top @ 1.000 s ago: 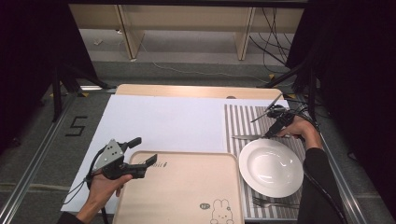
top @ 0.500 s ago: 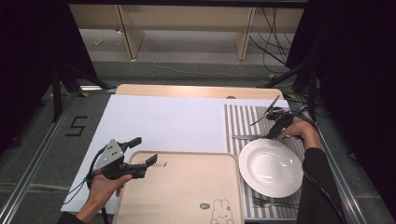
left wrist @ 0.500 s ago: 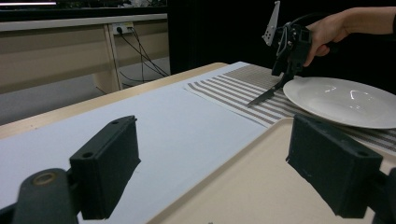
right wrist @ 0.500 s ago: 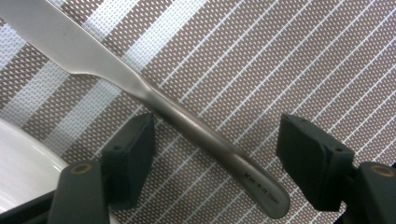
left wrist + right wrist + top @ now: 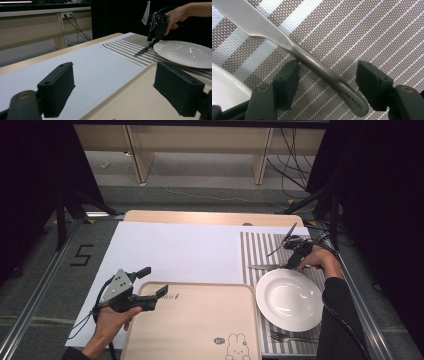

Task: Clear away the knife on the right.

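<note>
A steel table knife (image 5: 322, 70) lies on the striped placemat (image 5: 387, 32), with its blade (image 5: 262, 267) pointing left just behind the white plate (image 5: 289, 299). My right gripper (image 5: 329, 83) is open and stands over the knife's handle. One jaw sits on each side of the handle, and the left one is close against it. My left gripper (image 5: 152, 281) is open at the far left corner of the beige tray (image 5: 200, 330). One jaw is over the tray (image 5: 140, 100) and the other is over the white paper (image 5: 82, 67). Nothing is between its jaws.
A fork (image 5: 287, 336) lies on the placemat (image 5: 257, 251) in front of the plate (image 5: 185, 52). The right gripper (image 5: 156, 25) and its hand stand at the plate's far rim. White paper (image 5: 175, 252) covers the table's left and middle. Table edges and metal rails border both sides.
</note>
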Action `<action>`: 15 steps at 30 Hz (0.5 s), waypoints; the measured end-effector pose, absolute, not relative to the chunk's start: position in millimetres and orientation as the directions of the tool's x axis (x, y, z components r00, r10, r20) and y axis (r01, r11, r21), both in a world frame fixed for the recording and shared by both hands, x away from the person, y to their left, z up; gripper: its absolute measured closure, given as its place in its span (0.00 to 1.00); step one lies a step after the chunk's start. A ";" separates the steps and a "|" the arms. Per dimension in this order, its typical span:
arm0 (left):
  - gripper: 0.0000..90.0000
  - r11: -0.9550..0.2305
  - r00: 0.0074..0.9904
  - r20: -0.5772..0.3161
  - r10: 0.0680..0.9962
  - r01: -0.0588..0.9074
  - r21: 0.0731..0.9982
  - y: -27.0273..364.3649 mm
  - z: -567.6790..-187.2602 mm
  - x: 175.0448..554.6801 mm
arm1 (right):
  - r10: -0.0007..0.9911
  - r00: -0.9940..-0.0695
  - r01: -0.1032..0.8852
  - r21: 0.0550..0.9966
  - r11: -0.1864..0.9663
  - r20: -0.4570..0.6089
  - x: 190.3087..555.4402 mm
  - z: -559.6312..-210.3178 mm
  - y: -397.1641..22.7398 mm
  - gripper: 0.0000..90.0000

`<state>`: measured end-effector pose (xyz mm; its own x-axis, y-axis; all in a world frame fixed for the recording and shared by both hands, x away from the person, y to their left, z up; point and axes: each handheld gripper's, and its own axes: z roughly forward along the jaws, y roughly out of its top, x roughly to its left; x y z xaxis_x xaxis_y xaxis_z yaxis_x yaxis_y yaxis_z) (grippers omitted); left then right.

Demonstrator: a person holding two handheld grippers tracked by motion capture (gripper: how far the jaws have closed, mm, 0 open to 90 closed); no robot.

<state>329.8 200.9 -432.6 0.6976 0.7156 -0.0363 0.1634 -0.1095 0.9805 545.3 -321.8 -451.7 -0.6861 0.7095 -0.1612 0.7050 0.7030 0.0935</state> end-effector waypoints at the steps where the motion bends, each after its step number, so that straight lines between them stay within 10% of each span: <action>1: 0.18 -0.110 0.698 -0.036 0.715 0.164 0.980 200.9 -432.6 329.8 | 0.721 -0.676 0.716 0.092 0.692 -0.154 544.8 -451.2 -320.4 0.41; 15: 0.18 -0.120 0.699 -0.032 0.714 0.167 0.979 199.6 -433.3 329.4 | 0.698 -0.702 0.693 0.090 0.716 -0.141 544.7 -450.6 -320.5 0.47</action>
<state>329.4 199.6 -433.3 0.6993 0.7141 -0.0316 0.1666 -0.1199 0.9787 544.7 -320.5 -450.6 -0.7024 0.6977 -0.1412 0.6927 0.7156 0.0901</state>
